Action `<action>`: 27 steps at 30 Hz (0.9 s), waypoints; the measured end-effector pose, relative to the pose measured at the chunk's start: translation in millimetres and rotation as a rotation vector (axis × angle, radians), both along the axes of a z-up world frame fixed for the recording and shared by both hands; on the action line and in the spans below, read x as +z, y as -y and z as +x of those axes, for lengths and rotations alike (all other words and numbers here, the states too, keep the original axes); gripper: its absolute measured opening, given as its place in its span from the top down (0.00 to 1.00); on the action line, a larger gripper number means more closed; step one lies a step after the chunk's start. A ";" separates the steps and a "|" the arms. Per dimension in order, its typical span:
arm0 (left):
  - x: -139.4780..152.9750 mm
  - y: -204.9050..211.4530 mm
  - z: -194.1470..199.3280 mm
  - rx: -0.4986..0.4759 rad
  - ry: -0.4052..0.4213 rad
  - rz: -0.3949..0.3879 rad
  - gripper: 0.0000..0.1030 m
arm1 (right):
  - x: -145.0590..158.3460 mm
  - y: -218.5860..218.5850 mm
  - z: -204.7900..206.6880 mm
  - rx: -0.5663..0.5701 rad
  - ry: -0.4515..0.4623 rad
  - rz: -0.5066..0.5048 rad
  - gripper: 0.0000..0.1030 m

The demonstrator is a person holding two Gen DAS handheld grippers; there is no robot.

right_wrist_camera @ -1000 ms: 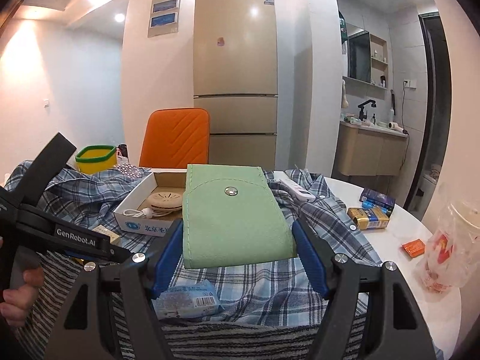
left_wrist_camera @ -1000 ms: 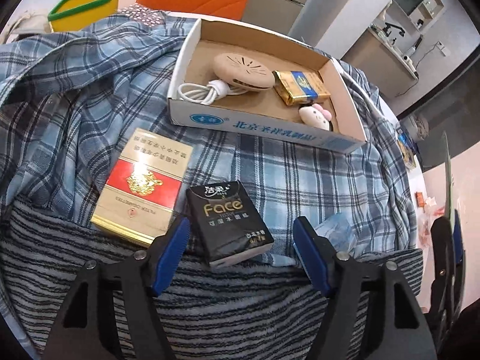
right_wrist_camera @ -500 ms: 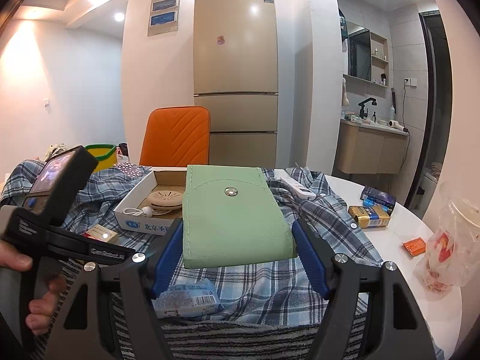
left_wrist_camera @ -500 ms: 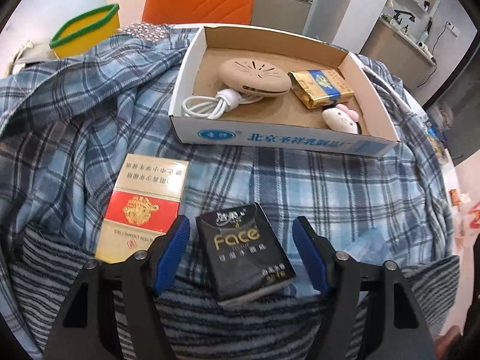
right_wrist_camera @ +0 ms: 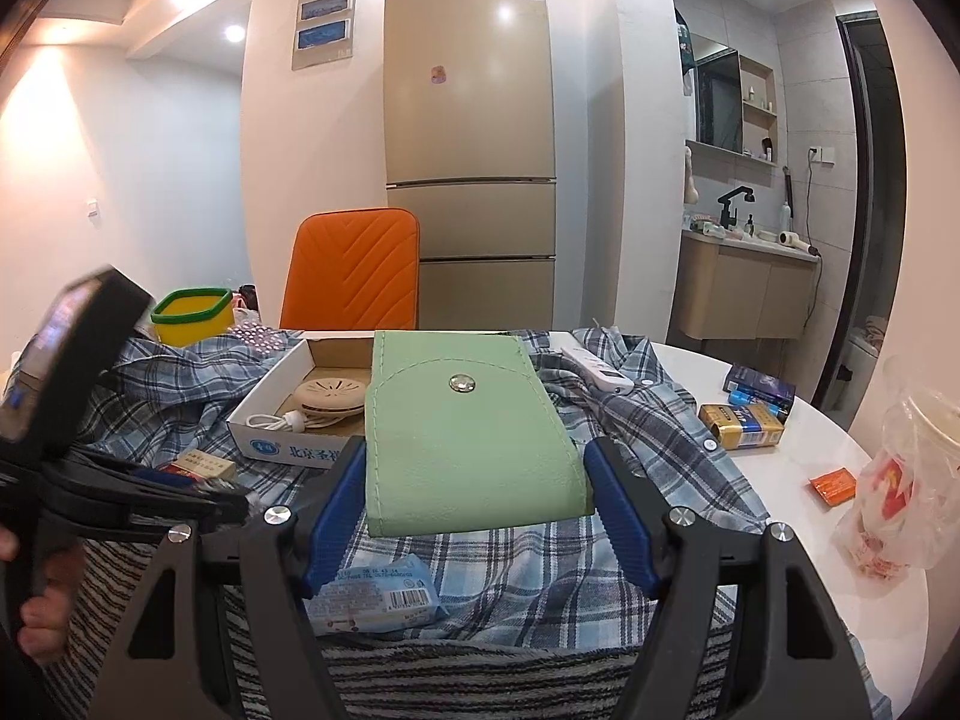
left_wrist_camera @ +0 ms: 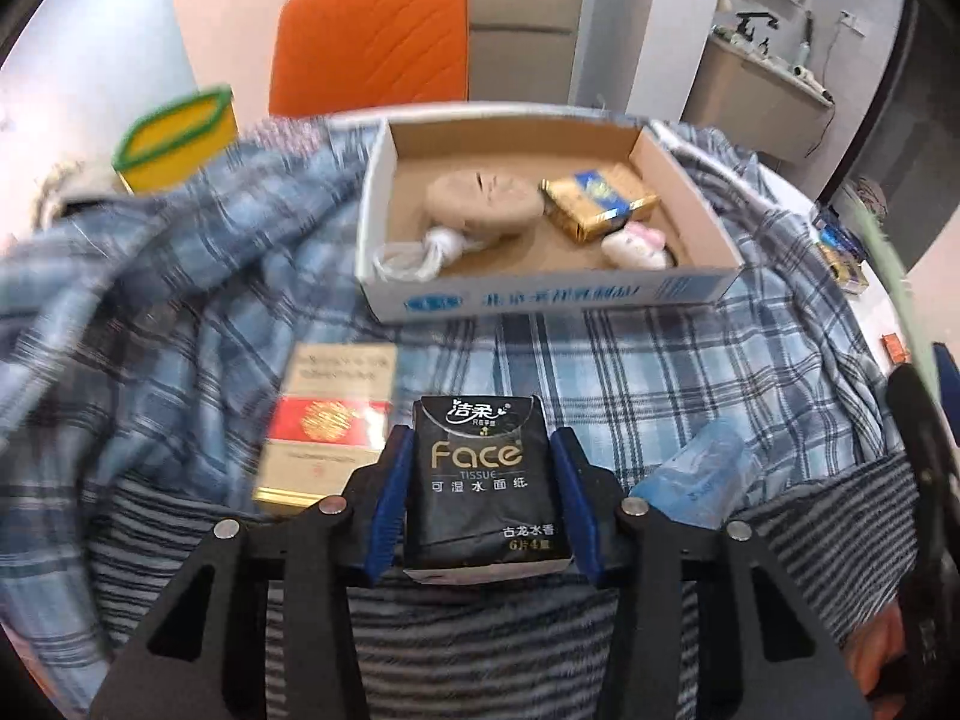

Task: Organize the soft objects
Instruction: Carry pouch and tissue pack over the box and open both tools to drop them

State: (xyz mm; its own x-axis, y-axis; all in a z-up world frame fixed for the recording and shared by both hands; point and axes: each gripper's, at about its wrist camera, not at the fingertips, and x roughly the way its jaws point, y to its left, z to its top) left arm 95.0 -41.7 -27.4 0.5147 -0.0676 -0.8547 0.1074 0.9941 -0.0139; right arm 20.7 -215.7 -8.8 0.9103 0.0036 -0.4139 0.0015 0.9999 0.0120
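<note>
Jaws clamped on both tools. Left gripper [left_wrist_camera: 483,483]: blue pads pressed against the two long sides of the black tissue pack [left_wrist_camera: 483,486], label facing up, pack held level just above the striped towel [left_wrist_camera: 480,630]. Seen from the right wrist view, the left gripper [right_wrist_camera: 198,495] reaches in low from the left edge, a bare hand [right_wrist_camera: 42,606] wrapped around its handle; its tips are hidden there.

Right gripper [right_wrist_camera: 477,483]: pads closed on the sides of the green pouch [right_wrist_camera: 468,426], flap and snap button up, pouch raised over the plaid shirt [right_wrist_camera: 528,564] and tilted slightly away from the camera.

Landmark: the cardboard box [left_wrist_camera: 540,297], open top, resting on the plaid shirt.
- Inside the box: beige round device [left_wrist_camera: 483,201] with white coiled cord [left_wrist_camera: 420,252] at its near left; gold-and-blue packet [left_wrist_camera: 600,204] to the right of the device; small white-and-pink figure [left_wrist_camera: 636,246] at the near right corner.
- Nearer than the box, left: red-and-gold carton [left_wrist_camera: 327,426] flat on the shirt, just beside the tissue pack.
- Nearer than the box, right: blue wipes packet [left_wrist_camera: 696,474], partly on the towel edge.
- Beyond the box, left: yellow tub with green rim [left_wrist_camera: 177,147]; contents not visible.
- Behind the box: orange chair [left_wrist_camera: 372,42].
</note>
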 end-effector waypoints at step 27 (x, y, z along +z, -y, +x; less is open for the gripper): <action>114.1 6.6 38.1 -0.062 0.630 -0.103 0.56 | 100.7 -17.8 87.5 -0.108 0.216 0.029 0.28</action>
